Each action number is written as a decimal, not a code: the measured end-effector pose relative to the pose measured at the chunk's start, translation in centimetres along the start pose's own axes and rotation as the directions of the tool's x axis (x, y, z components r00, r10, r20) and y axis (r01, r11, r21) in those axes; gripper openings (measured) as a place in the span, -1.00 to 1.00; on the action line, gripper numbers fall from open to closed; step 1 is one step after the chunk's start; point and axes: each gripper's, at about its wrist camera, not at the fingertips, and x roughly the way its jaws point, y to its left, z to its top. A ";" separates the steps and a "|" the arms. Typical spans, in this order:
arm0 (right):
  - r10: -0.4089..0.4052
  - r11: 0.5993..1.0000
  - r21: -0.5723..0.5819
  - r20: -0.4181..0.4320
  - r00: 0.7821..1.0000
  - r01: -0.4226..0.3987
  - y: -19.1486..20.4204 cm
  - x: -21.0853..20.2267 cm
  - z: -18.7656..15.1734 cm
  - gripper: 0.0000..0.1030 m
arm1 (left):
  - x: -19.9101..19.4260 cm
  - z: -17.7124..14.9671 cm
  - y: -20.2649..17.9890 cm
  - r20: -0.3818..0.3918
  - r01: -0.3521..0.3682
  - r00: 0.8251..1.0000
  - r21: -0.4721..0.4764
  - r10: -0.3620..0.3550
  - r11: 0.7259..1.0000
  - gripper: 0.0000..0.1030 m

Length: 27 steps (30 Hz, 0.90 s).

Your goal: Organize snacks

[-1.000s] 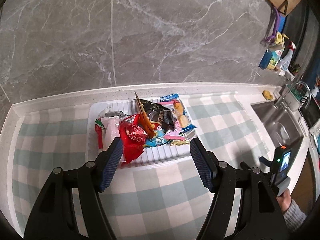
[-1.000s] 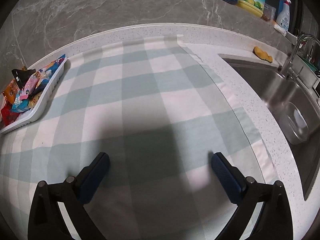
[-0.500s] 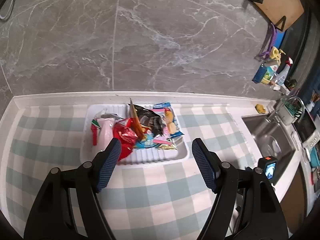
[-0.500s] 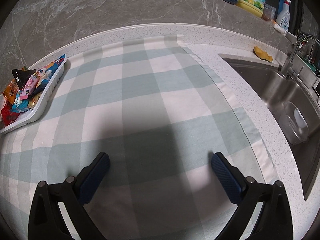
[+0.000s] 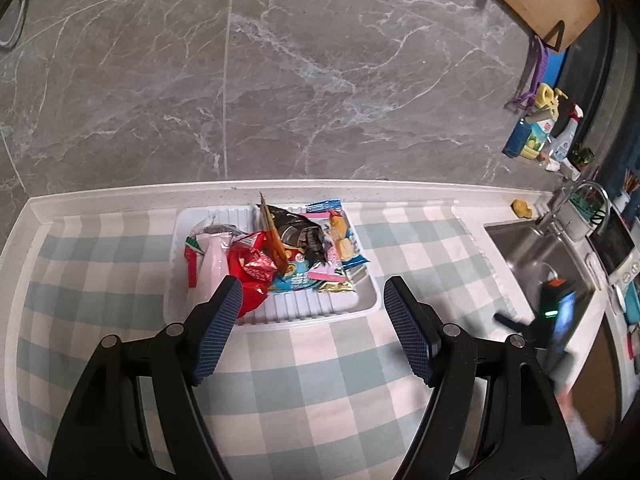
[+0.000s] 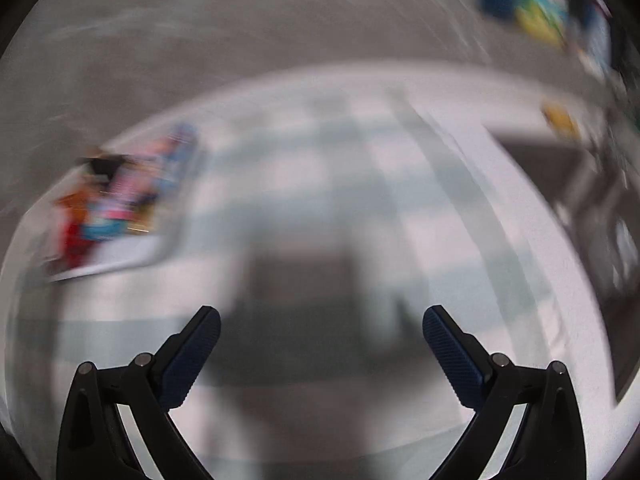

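A white ridged tray (image 5: 320,308) sits on the checked cloth near the back wall and holds a pile of snack packets: a red bag (image 5: 252,272), a black bag (image 5: 298,232), a pale pink packet (image 5: 210,264) and several smaller wrappers. My left gripper (image 5: 312,320) is open and empty, held above the cloth in front of the tray. My right gripper (image 6: 320,344) is open and empty over the cloth. Its view is blurred; the tray (image 6: 120,256) shows at its left.
A steel sink (image 5: 532,256) with a tap lies to the right of the cloth. Cleaning bottles (image 5: 540,136) stand at the back right. A yellow sponge (image 5: 520,208) lies by the sink. The marble wall runs behind the counter.
My left gripper has risen and drawn back from the tray, so more wall and counter show. My right gripper, still before, now moves fast and its view is blurred.
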 end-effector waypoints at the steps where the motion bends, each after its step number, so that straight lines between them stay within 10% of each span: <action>1: 0.021 0.999 -0.043 0.036 0.999 -0.020 1.7 -1.6 0.9 1.00 | 0.0 -0.1 0.1 -0.002 -0.005 1.000 0.000 0.005 1.000 0.40; 13: 0.070 0.937 -0.348 0.305 0.950 0.043 13.0 -12.2 5.9 1.00 | -4.2 -0.6 0.5 0.147 -0.065 0.988 0.060 0.055 0.996 0.40; 19: 0.185 0.960 -0.256 0.273 0.944 -0.114 11.9 -13.5 6.6 1.00 | -7.7 -0.9 0.7 0.250 -0.086 0.966 0.085 0.062 0.993 0.70; 27: 0.161 0.964 -0.242 0.204 0.966 -0.110 12.1 -12.4 5.6 0.99 | -7.3 -1.1 0.6 0.199 -0.134 0.973 0.077 0.117 0.988 0.79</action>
